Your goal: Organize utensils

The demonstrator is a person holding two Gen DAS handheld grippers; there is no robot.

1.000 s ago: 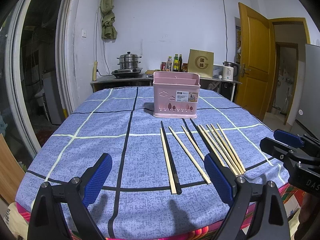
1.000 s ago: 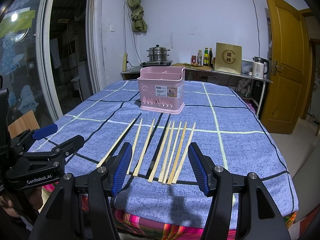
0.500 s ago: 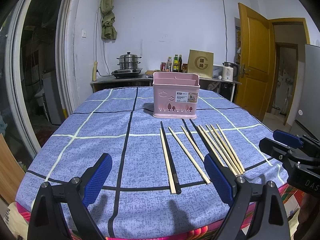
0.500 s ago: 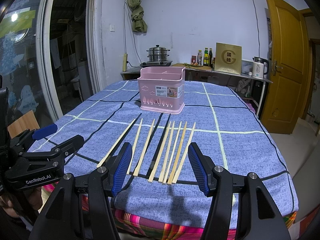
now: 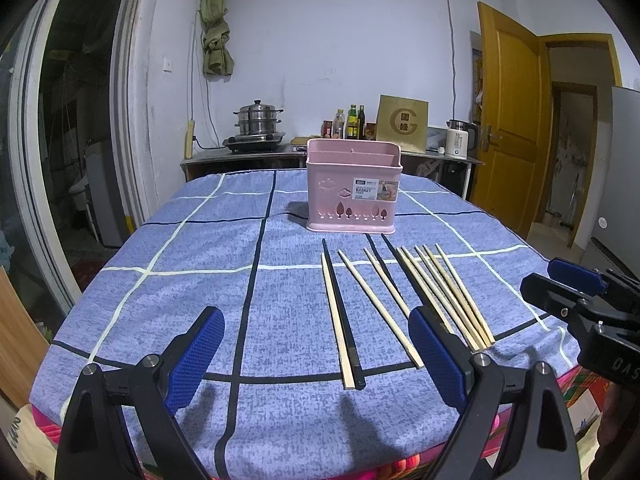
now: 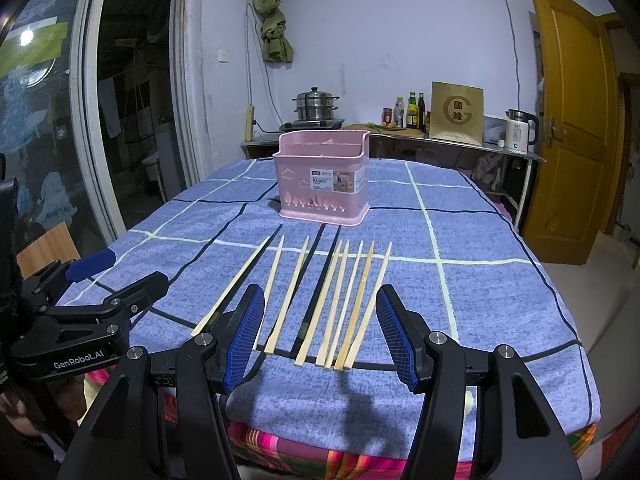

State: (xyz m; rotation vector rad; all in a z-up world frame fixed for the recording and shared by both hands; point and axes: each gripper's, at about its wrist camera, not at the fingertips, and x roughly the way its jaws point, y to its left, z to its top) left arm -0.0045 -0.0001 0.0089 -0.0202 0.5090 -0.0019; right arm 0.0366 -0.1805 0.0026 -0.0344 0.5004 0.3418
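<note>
The left tongs [image 5: 316, 354] hang wide open over the near edge of the table [image 5: 180, 280], holding nothing. The right tongs [image 6: 320, 332] are also wide open and empty. Ahead of both lies a row of chopsticks [image 6: 332, 300], mostly pale wood with a couple of black ones, flat on the blue checked cloth; most lie between the right tongs' fingers. Beyond them, well clear of either tongs, stands the pink basket [image 5: 353, 190], upright.
</note>
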